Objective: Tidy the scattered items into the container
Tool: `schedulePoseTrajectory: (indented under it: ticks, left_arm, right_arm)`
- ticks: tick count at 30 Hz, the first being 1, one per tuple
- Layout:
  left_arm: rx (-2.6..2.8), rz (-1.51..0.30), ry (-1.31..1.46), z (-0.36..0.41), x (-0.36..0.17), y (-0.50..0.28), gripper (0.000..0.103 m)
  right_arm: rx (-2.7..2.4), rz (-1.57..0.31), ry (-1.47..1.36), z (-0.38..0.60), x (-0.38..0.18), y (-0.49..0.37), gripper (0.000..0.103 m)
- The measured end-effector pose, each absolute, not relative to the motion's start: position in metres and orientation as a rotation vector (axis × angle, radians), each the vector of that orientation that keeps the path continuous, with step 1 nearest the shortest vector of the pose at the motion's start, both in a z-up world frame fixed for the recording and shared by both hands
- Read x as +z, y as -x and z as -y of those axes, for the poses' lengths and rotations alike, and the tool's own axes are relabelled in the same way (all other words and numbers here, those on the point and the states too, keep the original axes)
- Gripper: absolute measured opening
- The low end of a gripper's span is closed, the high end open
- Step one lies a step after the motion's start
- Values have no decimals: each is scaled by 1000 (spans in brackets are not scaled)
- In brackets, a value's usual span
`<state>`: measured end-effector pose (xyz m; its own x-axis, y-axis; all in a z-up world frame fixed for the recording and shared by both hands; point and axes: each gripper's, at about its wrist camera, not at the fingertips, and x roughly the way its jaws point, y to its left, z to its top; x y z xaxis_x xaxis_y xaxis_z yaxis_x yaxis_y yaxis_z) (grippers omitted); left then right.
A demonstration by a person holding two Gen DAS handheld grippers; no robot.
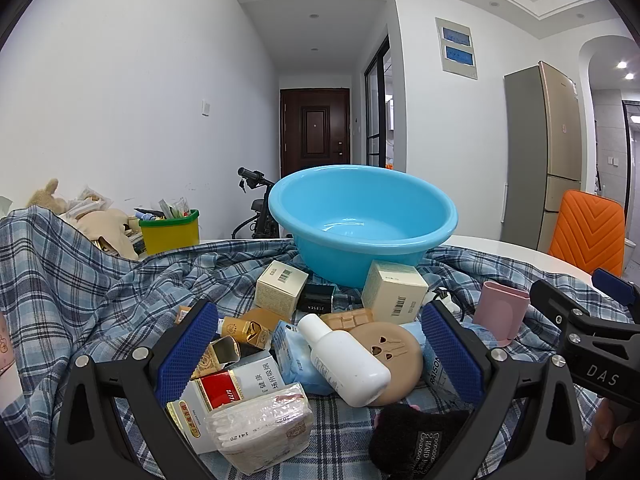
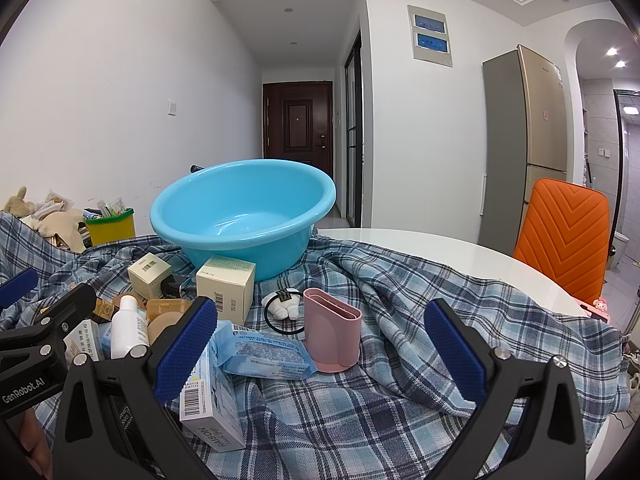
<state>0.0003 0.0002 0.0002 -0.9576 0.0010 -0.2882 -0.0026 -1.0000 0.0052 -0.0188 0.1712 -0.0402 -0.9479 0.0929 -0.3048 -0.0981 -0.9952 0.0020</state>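
Observation:
An empty light-blue basin point(image 1: 362, 216) point(image 2: 244, 208) stands on a plaid cloth point(image 2: 400, 380) at the back. Before it lie scattered items: two cream boxes point(image 1: 394, 294) point(image 1: 280, 284), a white bottle point(image 1: 344, 360) on a tan disc point(image 1: 400, 356), a red-and-white box point(image 1: 232, 384), a tissue pack point(image 1: 264, 428), a pink holder point(image 2: 332, 330), a blue wipes pack point(image 2: 260, 350) and a hair tie point(image 2: 282, 306). My left gripper point(image 1: 318, 316) hangs open over the pile, touching nothing. My right gripper point(image 2: 320, 312) is open too, with the pink holder ahead between its fingers point(image 2: 456, 348), untouched.
The cloth covers a white round table point(image 2: 440, 248). A yellow-green bin point(image 1: 170, 230) and soft toys stand at the back left. An orange chair point(image 2: 560, 236) is behind the table's right edge, with a fridge point(image 2: 520, 140) beyond. The two grippers sit side by side.

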Motion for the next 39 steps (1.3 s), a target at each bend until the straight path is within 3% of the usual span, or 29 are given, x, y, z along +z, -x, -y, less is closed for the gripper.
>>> schedulePoseTrajectory:
  ticks: [39]
  left_arm:
    - [3104, -3, 456, 0, 0, 0, 103]
  right_arm:
    - [2999, -33, 468, -173, -40, 18, 103]
